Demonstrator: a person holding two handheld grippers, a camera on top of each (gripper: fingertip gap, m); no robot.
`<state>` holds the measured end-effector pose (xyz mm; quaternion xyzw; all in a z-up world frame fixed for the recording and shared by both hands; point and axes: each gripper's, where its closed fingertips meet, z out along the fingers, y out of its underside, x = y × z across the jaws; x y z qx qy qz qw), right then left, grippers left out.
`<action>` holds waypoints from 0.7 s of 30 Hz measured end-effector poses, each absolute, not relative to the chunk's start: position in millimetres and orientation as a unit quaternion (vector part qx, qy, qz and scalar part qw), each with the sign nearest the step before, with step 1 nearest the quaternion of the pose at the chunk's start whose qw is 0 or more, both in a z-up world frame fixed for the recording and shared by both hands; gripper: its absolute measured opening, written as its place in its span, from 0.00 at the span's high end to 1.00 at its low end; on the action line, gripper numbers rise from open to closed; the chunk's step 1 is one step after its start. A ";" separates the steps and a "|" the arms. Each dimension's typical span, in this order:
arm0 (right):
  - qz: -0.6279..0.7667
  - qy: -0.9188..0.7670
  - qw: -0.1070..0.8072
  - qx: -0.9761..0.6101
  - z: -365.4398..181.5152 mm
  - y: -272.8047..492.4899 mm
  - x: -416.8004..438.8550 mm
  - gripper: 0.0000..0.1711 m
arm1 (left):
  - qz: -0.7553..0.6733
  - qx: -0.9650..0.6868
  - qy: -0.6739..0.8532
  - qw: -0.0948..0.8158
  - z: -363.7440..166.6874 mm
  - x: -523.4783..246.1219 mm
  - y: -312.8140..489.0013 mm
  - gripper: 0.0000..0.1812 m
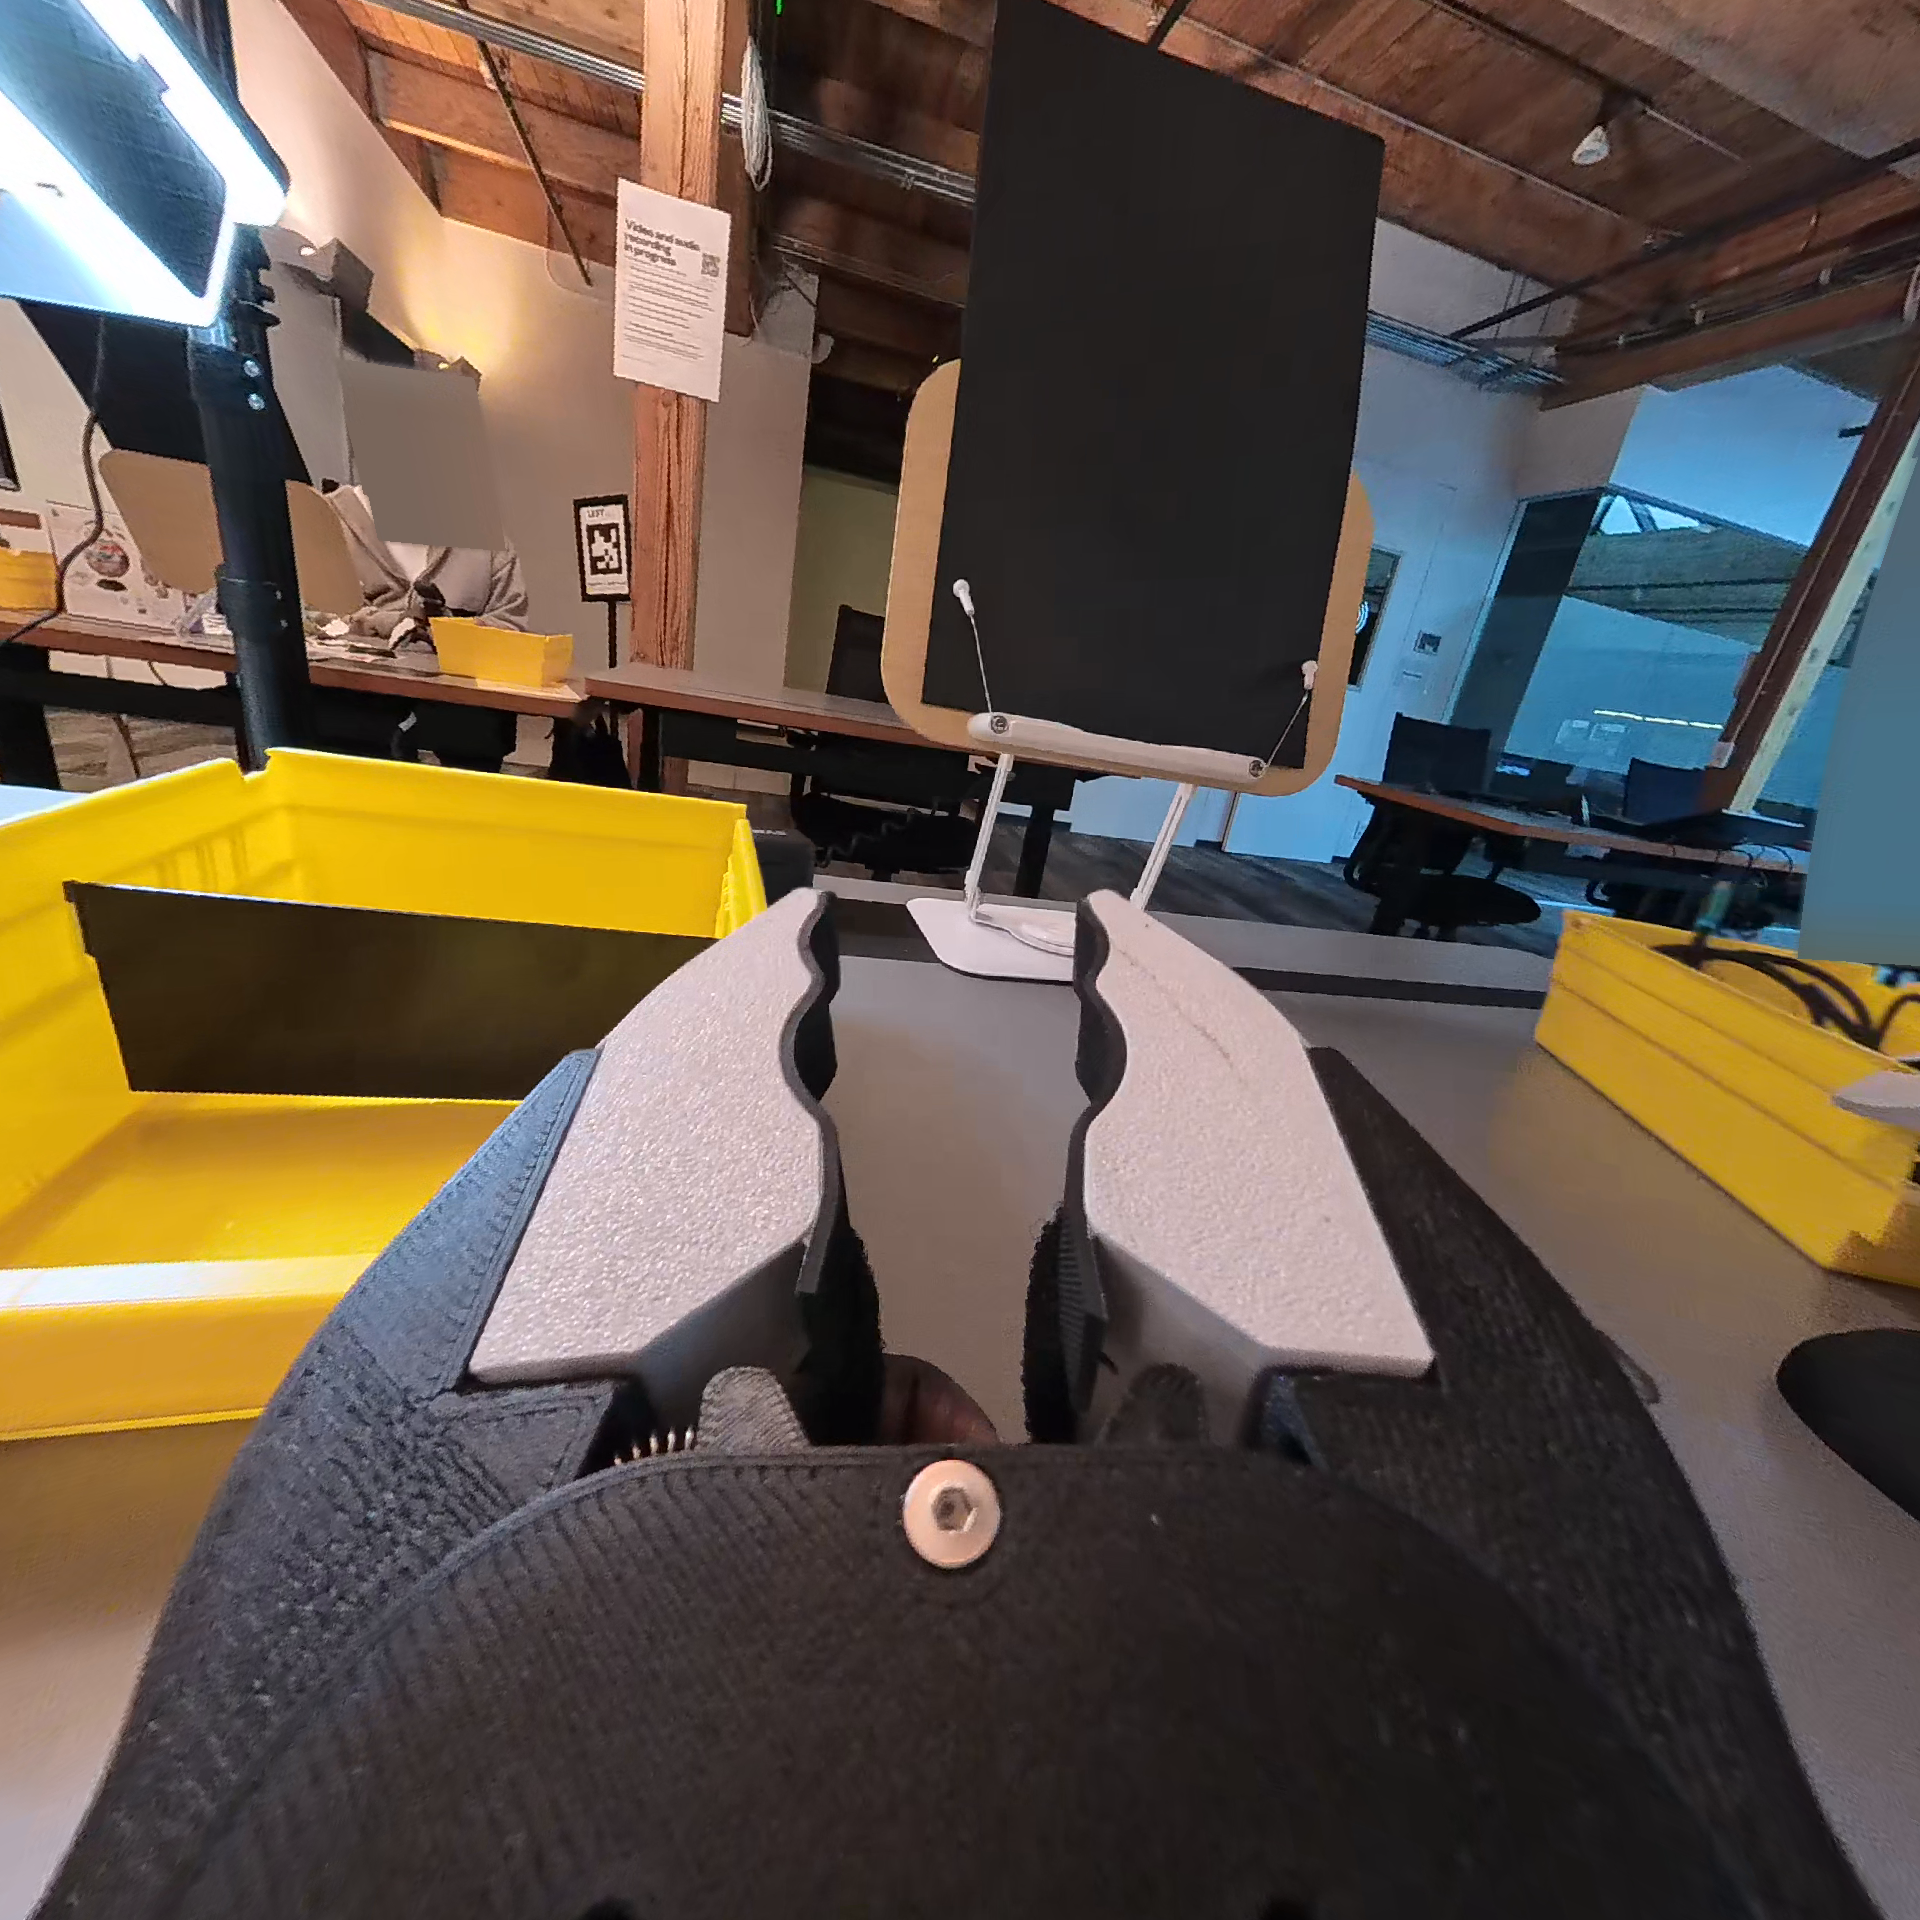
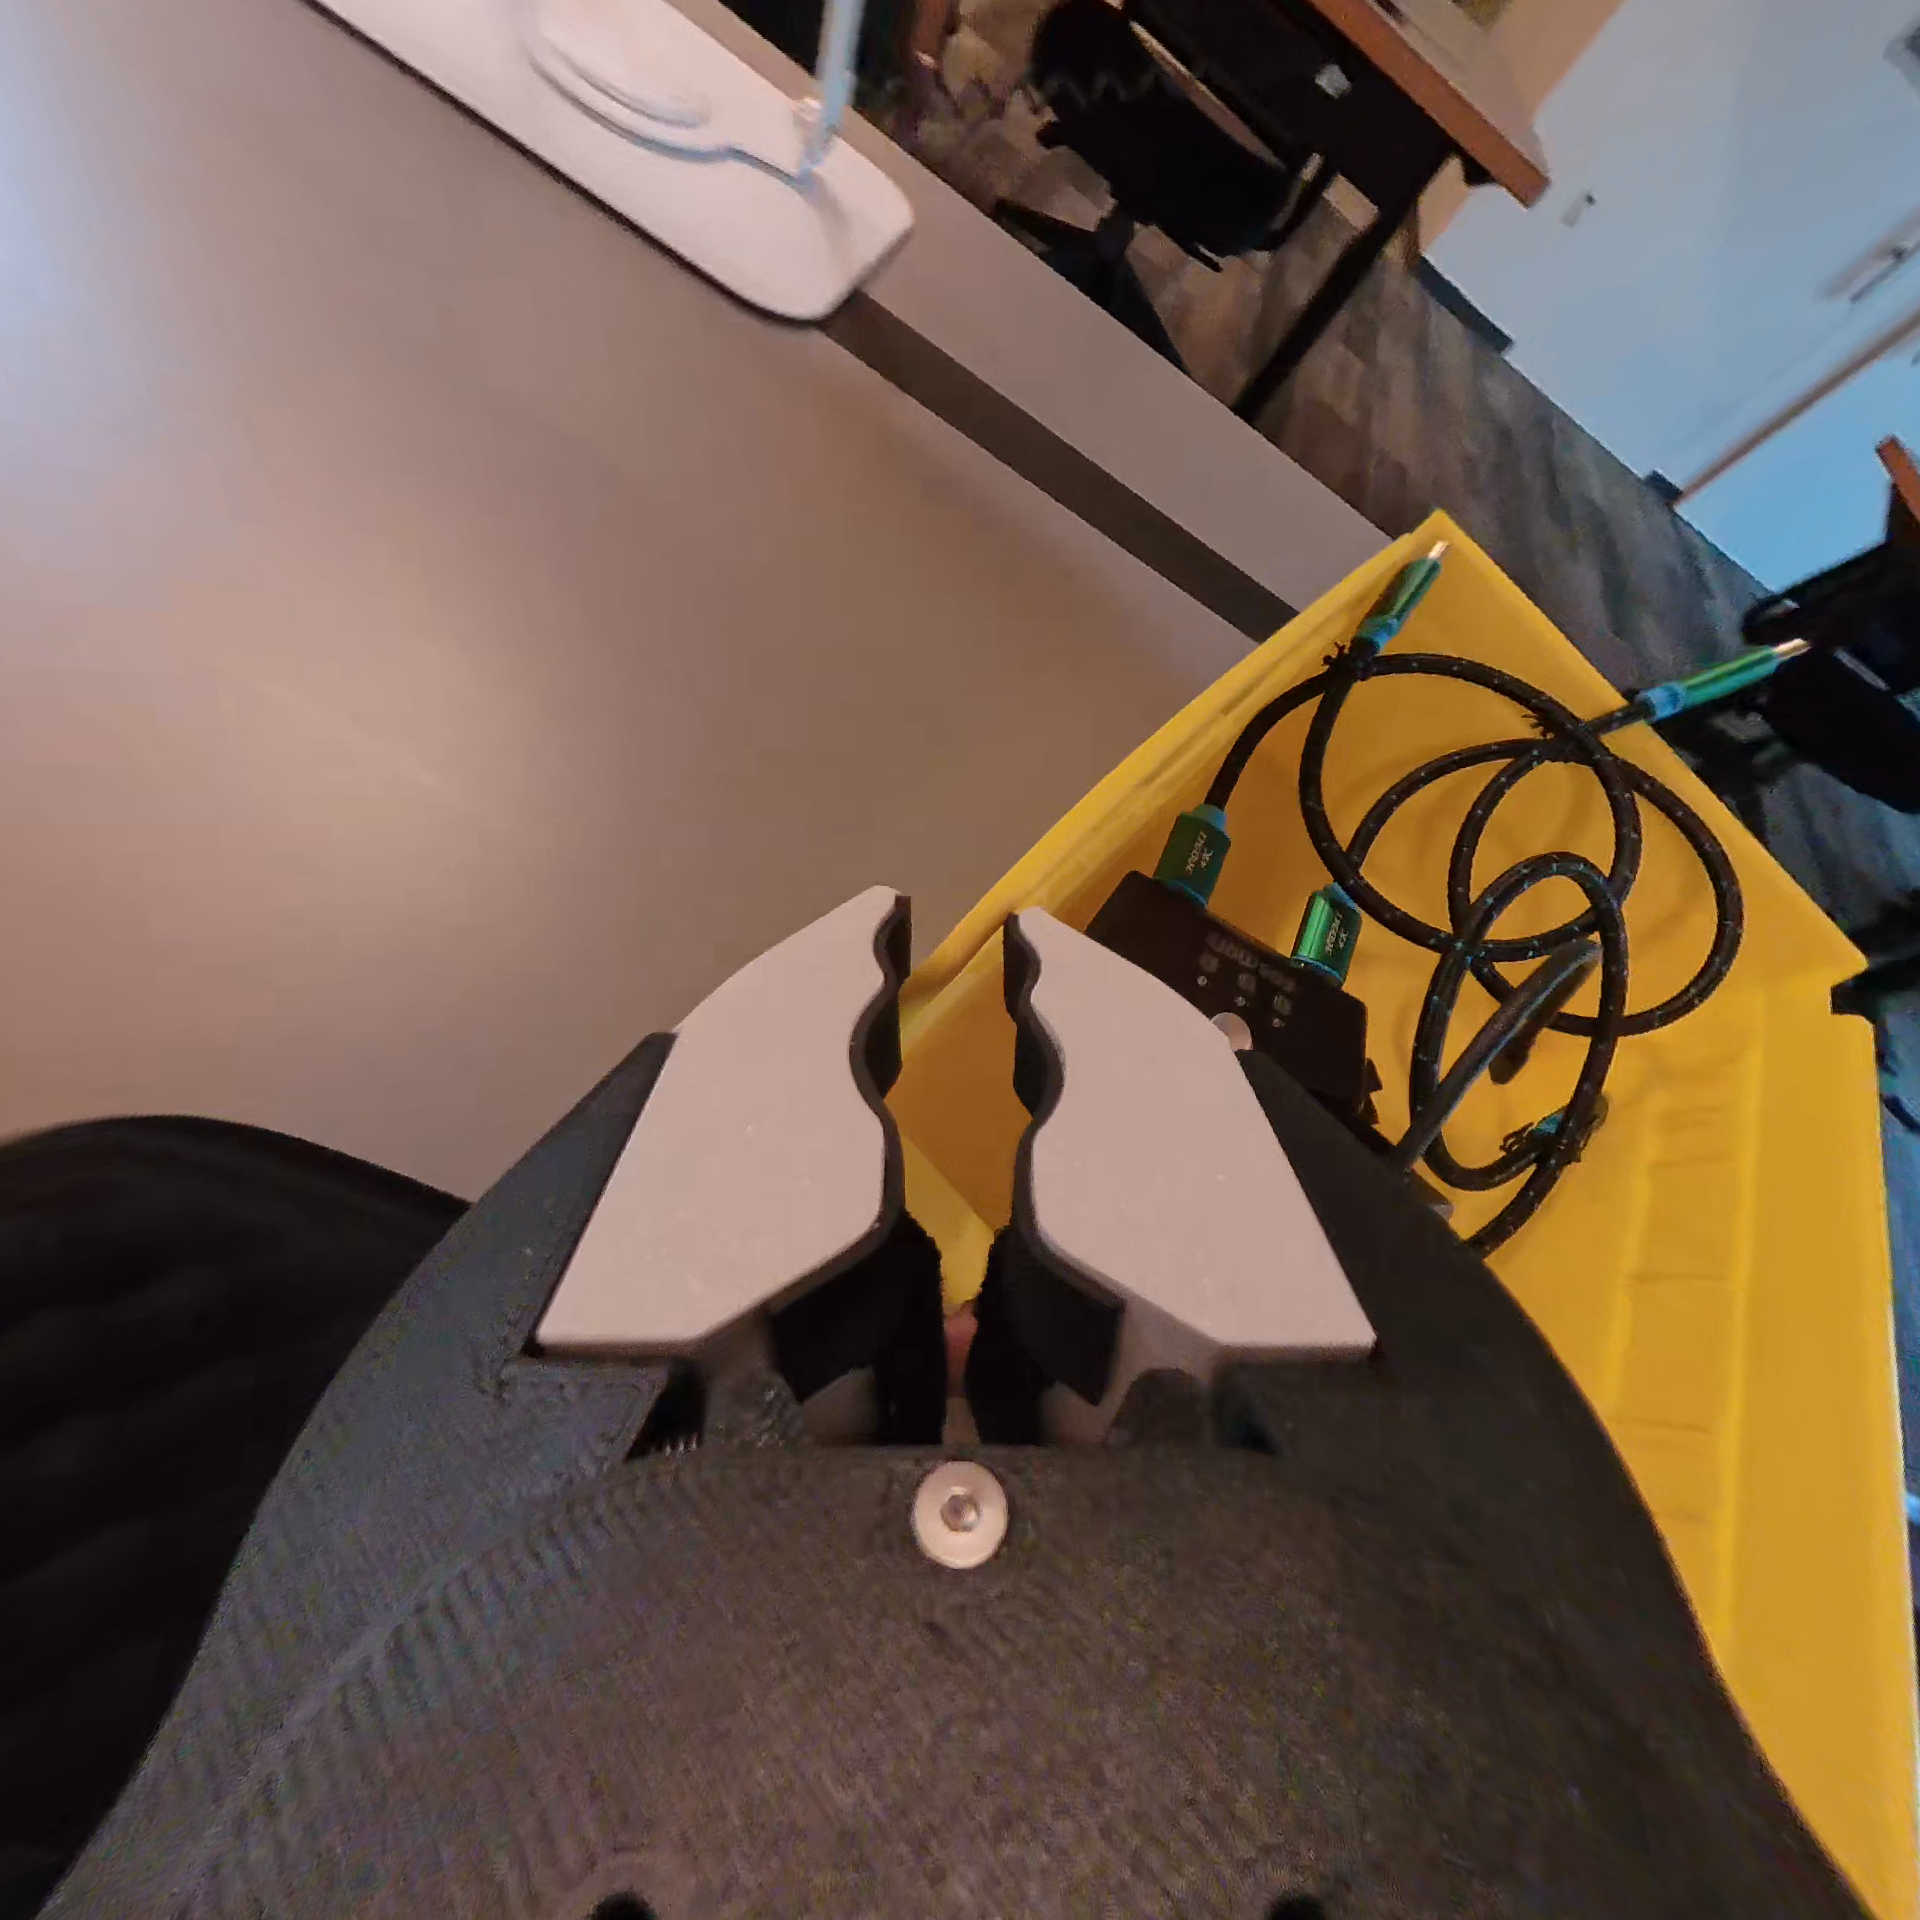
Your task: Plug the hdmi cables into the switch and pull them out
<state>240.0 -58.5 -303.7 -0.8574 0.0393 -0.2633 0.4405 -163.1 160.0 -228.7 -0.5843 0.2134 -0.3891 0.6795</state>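
In the right wrist view a yellow bin [image 2: 1714, 1195] holds a black HDMI switch [image 2: 1247, 987]. Two green-ended plugs [image 2: 1195, 852] [image 2: 1325, 930] are plugged into its far side. Their black braided cables [image 2: 1558, 883] coil in the bin, and two free green plugs [image 2: 1403, 597] [image 2: 1714, 681] stick out over the far rim. My right gripper [image 2: 954, 930] is empty with its jaws a narrow gap apart, over the bin's left wall just left of the switch. My left gripper [image 1: 956, 935] is open and empty above the grey table. The same bin shows at the right of the left wrist view [image 1: 1704, 1122].
A second yellow bin [image 1: 156, 1195] with a black divider [image 1: 364, 997] stands left of the left gripper. A black panel on a white stand [image 1: 1153, 416] rises at the table's far edge; its base also shows in the right wrist view [image 2: 727, 208]. A black rounded object [image 2: 156, 1299] lies nearby. Some 45 centimeters of space lies between my two pairs of fingers.
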 end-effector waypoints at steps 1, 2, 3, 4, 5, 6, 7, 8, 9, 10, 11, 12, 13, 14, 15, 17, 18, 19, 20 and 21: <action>-0.257 0.030 0.442 -0.859 -303.7 -50.3 229.9 0.90 | -0.390 -0.583 0.214 0.680 -228.2 -164.0 159.9 0.76; -0.250 0.022 0.443 -0.861 -303.7 -42.4 219.7 0.90 | -0.390 -0.581 0.214 0.681 -227.8 -165.4 160.0 0.77; -0.244 0.014 0.444 -0.862 -303.6 -34.6 209.2 0.90 | -0.389 -0.581 0.214 0.683 -227.8 -167.0 160.3 0.77; -0.237 0.006 0.445 -0.863 -303.6 -26.5 198.2 0.90 | -0.387 -0.581 0.213 0.684 -228.1 -168.8 160.7 0.77; -0.230 -0.002 0.447 -0.864 -303.6 -18.2 186.2 0.90 | -0.386 -0.581 0.213 0.684 -228.3 -170.7 161.2 0.77; -0.221 -0.012 0.450 -0.865 -303.5 -9.3 173.4 0.90 | -0.385 -0.581 0.213 0.685 -228.4 -172.7 161.7 0.77; -0.212 -0.025 0.454 -0.865 -303.3 0.0 159.4 0.90 | -0.385 -0.581 0.212 0.685 -227.9 -174.9 162.1 0.77; -0.202 -0.041 0.459 -0.864 -303.1 9.8 144.5 0.90 | -0.385 -0.581 0.211 0.685 -226.9 -177.3 162.5 0.77; -0.192 -0.058 0.463 -0.863 -302.5 19.7 129.3 0.90 | -0.385 -0.580 0.210 0.687 -225.7 -180.1 162.8 0.77; -0.181 -0.072 0.468 -0.862 -302.1 29.5 114.0 0.90 | -0.384 -0.580 0.209 0.688 -224.4 -183.1 163.3 0.77; -0.170 -0.083 0.472 -0.861 -301.6 39.5 98.7 0.90 | -0.382 -0.580 0.208 0.689 -223.2 -186.4 163.7 0.78; -0.161 -0.096 0.477 -0.859 -301.2 49.6 83.8 0.90 | -0.379 -0.580 0.209 0.690 -222.1 -190.0 163.9 0.78; -0.152 -0.107 0.482 -0.856 -301.0 59.6 69.1 0.90 | -0.375 -0.581 0.209 0.692 -221.2 -194.1 164.2 0.78; -0.144 -0.119 0.486 -0.854 -300.9 69.6 54.7 0.90 | -0.369 -0.582 0.208 0.694 -220.5 -198.7 164.7 0.78; -0.137 -0.131 0.490 -0.851 -300.7 79.1 40.8 0.90 | -0.364 -0.582 0.208 0.697 -219.9 -203.5 165.3 0.78; -0.119 -0.148 0.497 -0.847 -300.0 96.7 14.0 0.90 | -0.352 -0.585 0.206 0.701 -219.9 -213.6 167.5 0.78; -0.109 -0.157 0.501 -0.844 -299.7 104.8 1.0 0.90 | -0.346 -0.587 0.204 0.702 -220.3 -218.7 169.2 0.78; -0.100 -0.166 0.507 -0.840 -299.4 112.6 -11.7 0.90 | -0.341 -0.590 0.201 0.704 -220.7 -224.0 171.2 0.78; -0.090 -0.175 0.512 -0.836 -299.2 119.9 -24.0 0.90 | -0.338 -0.592 0.197 0.705 -221.1 -229.2 173.3 0.78; -0.080 -0.182 0.516 -0.833 -299.0 126.6 -36.2 0.90 | -0.336 -0.594 0.193 0.706 -221.2 -234.0 175.1 0.78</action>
